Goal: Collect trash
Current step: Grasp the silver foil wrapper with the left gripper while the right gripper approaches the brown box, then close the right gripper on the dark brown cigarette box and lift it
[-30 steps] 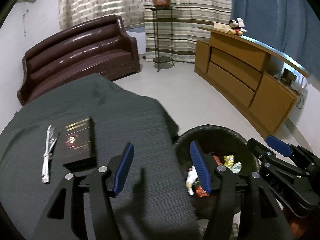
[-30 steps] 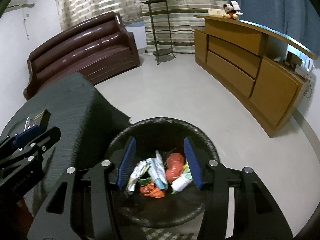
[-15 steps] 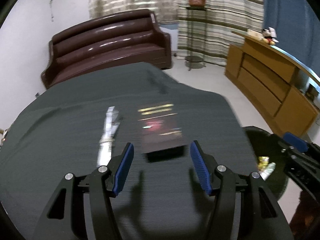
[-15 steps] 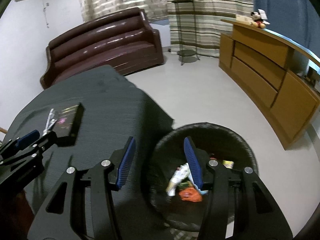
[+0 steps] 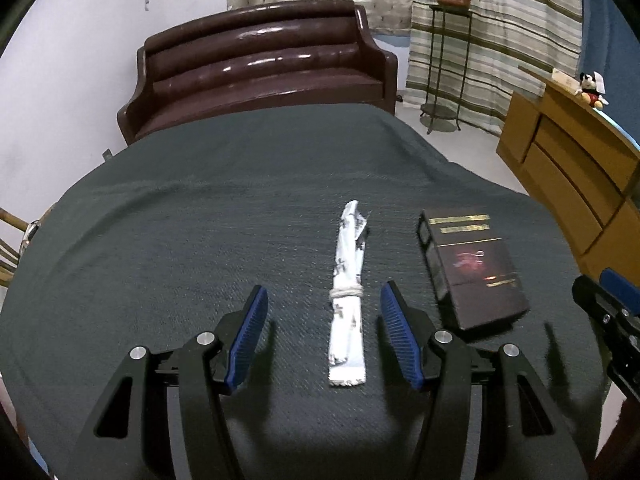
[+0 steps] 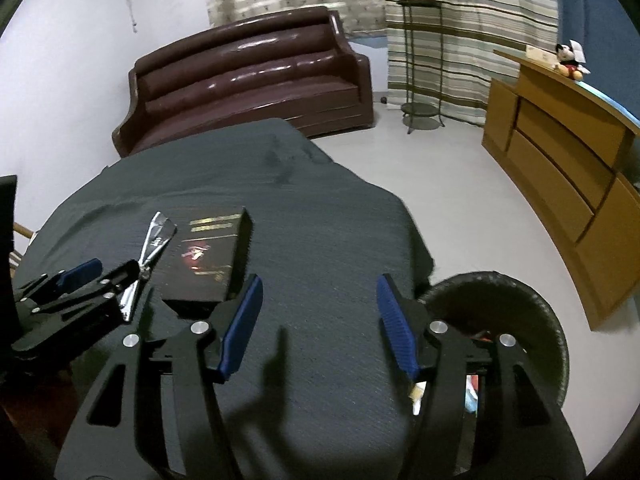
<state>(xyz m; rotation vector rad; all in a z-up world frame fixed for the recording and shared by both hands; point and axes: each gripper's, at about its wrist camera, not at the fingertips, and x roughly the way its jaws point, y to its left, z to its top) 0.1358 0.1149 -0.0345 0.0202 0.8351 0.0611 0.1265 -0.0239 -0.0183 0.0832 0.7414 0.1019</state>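
With our left claw (image 5: pixel 320 334) released, empty, and our right claw (image 6: pixel 318 322) opening on nothing, we judge the wrapper (image 5: pixel 347 308) at twelve o'clock on the counter (image 5: pixel 200 216) light and crinkly, best pinched at its tied middle beside the box (image 5: pixel 472 268).

Dim indoor light; sofa (image 5: pixel 260 64) glare; fisheye edges bent, slight blur.

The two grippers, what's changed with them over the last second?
Both swung away from the black trash bin toward the dark-clothed table. The left gripper now straddles the white tied wrapper; the right gripper, jaws opening, holds nothing. Wrapper and dark gold-lettered box lie unmoved.
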